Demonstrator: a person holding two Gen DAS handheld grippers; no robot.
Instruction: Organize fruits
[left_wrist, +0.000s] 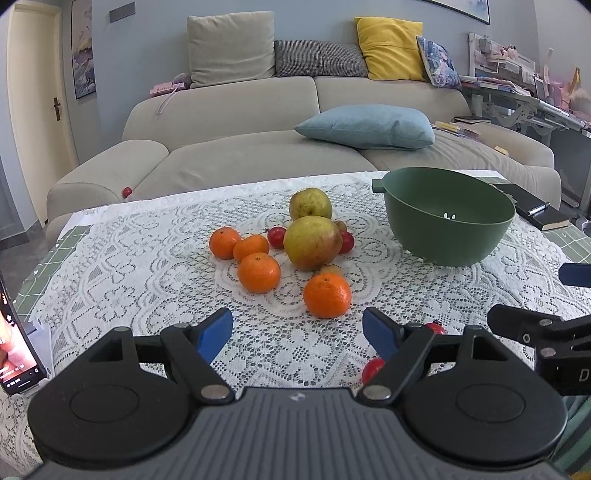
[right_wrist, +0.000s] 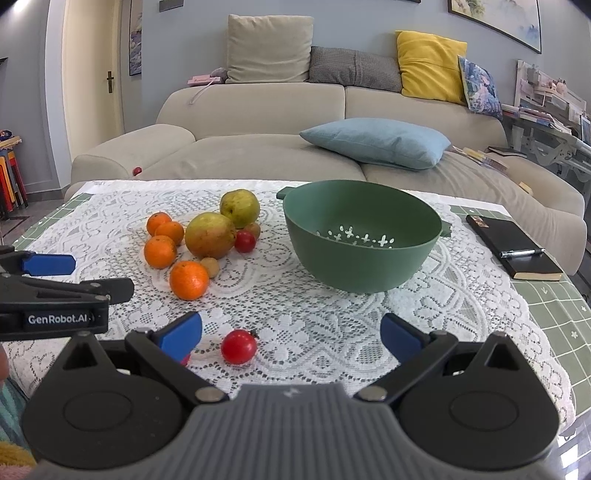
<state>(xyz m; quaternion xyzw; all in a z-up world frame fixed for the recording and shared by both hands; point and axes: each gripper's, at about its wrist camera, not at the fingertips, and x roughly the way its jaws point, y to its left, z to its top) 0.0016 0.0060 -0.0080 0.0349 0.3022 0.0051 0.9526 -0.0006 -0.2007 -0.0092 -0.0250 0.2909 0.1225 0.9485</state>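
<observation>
Left wrist view: we are holding the left gripper (left_wrist: 297, 330) wide open and empty over the white lace tablecloth (left_wrist: 147, 280), round orange mandarins (left_wrist: 327, 295) clustering at twelve o'clock. We are keeping the right gripper (right_wrist: 291, 332) equally spread, empty, a small red cherry tomato (right_wrist: 239, 346) lying between its blue fingers, the deep green plastic colander bowl (right_wrist: 362, 236) sitting at one o'clock.

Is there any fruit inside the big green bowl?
No, the round green plastic colander bowl holds nothing; only its white cross-shaped drain holes show inside.
</observation>
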